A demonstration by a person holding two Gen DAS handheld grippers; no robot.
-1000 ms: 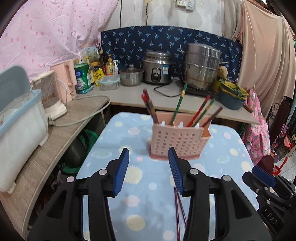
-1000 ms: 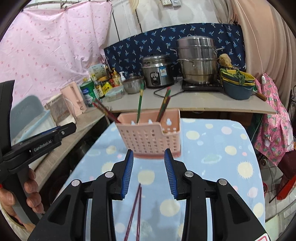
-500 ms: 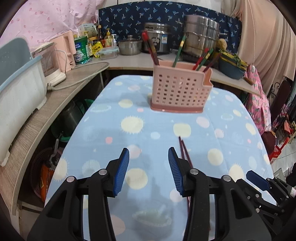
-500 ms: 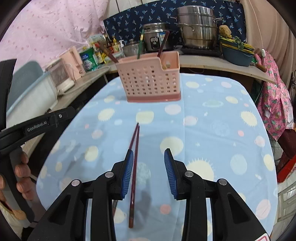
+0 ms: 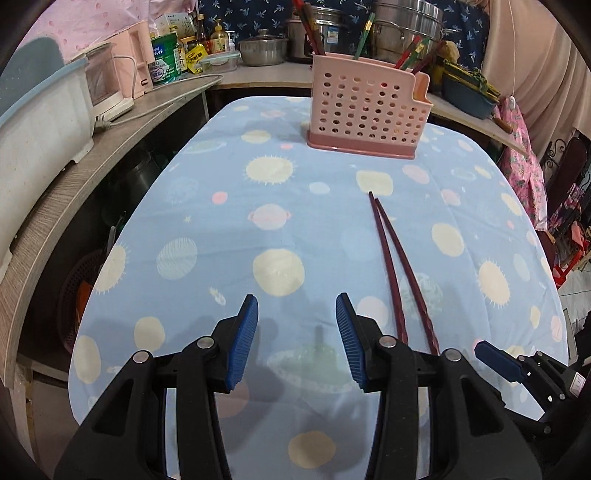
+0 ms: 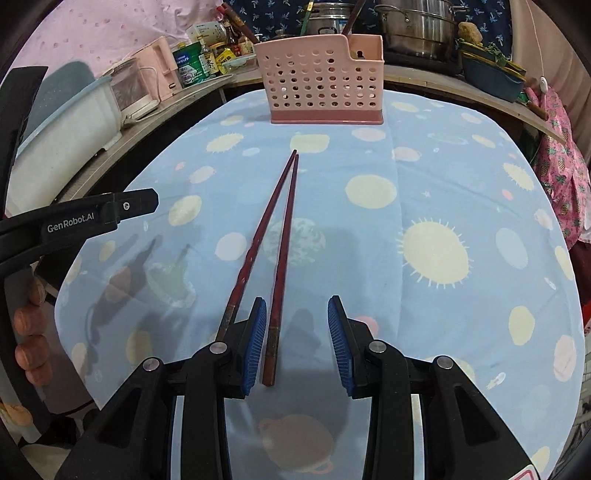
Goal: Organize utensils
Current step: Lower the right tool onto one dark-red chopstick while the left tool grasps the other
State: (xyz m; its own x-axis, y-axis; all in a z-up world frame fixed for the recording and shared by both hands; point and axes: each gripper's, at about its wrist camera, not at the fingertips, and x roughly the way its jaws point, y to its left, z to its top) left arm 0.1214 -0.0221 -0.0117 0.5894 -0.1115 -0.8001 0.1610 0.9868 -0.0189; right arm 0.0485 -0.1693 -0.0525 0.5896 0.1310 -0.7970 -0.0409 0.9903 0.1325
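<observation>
Two dark red chopsticks [image 6: 275, 236] lie side by side on the blue patterned tablecloth [image 6: 436, 192], tips pointing at a pink perforated utensil holder [image 6: 321, 94] that holds several chopsticks. My right gripper [image 6: 296, 332] is open low over the cloth; the near end of one chopstick lies between its fingers, the other beside its left finger. My left gripper [image 5: 296, 341] is open and empty, left of the chopsticks [image 5: 395, 258]. The holder [image 5: 367, 110] stands at the far end.
A curved counter [image 5: 74, 173] on the left carries a white bin [image 5: 37, 122], an appliance and jars. A back counter holds a rice cooker, steel pots [image 6: 417, 29] and bowls. The table edge runs close to both grippers.
Both grippers have dropped down toward the cloth and tilted down. The chopsticks now reach in between the right fingers. Both grippers stay open.
</observation>
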